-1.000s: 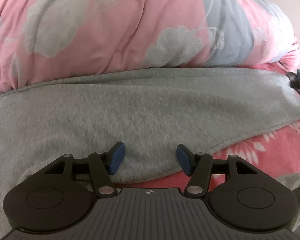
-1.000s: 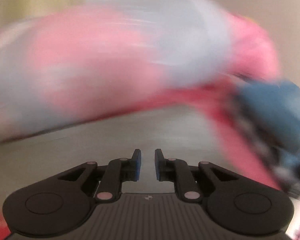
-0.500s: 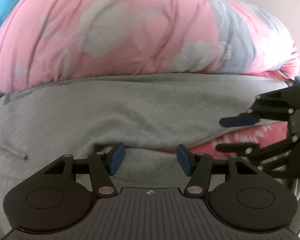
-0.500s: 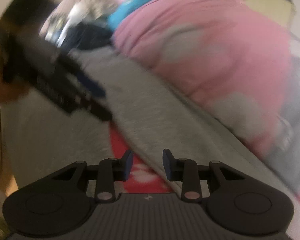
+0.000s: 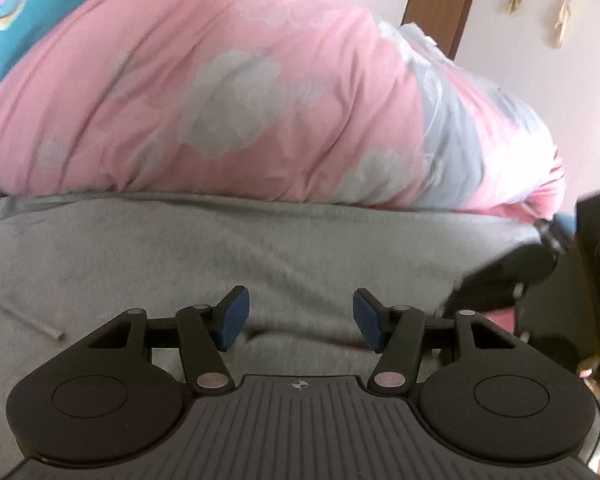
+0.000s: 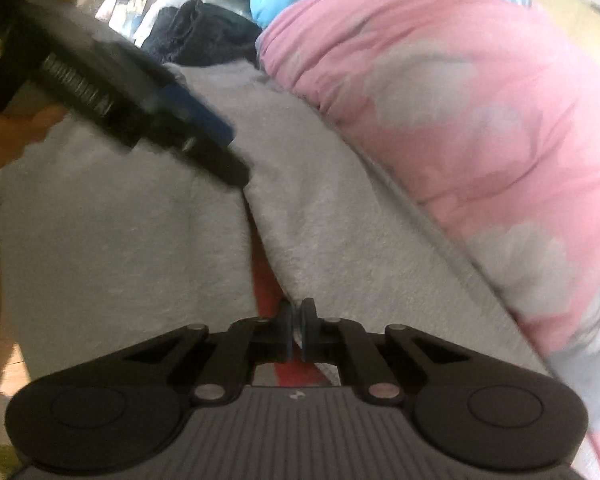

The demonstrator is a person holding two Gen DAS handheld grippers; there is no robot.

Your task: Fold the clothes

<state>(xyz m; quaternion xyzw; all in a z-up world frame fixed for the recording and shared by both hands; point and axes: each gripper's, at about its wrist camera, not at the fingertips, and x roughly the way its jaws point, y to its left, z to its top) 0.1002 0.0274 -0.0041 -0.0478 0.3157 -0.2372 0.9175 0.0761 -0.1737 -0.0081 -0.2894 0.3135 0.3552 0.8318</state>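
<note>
Grey garment [image 5: 260, 248] lies spread on the bed, its far edge against the pink floral duvet [image 5: 240, 92]; landmark for all positions below is that duvet.

Right gripper [image 6: 296, 330]: fingers have just been closing and are now pressed together on the garment's edge, on the side away from the duvet, where a strip of red sheet [image 6: 266, 284] shows between two grey flaps. The pinch looks thin, only the hem; judged risk: fabric slips out once pulled, or the sheet is caught along with it.

Left gripper [image 5: 300, 316]: fingers apart, nothing between them, poised over the garment on the near side from the duvet. With only one corner held, a lift is likely to drag the cloth askew and bunch it against the duvet.

Drawstring [image 5: 28, 320] lies loose further along; it could snag in the fold.
</note>
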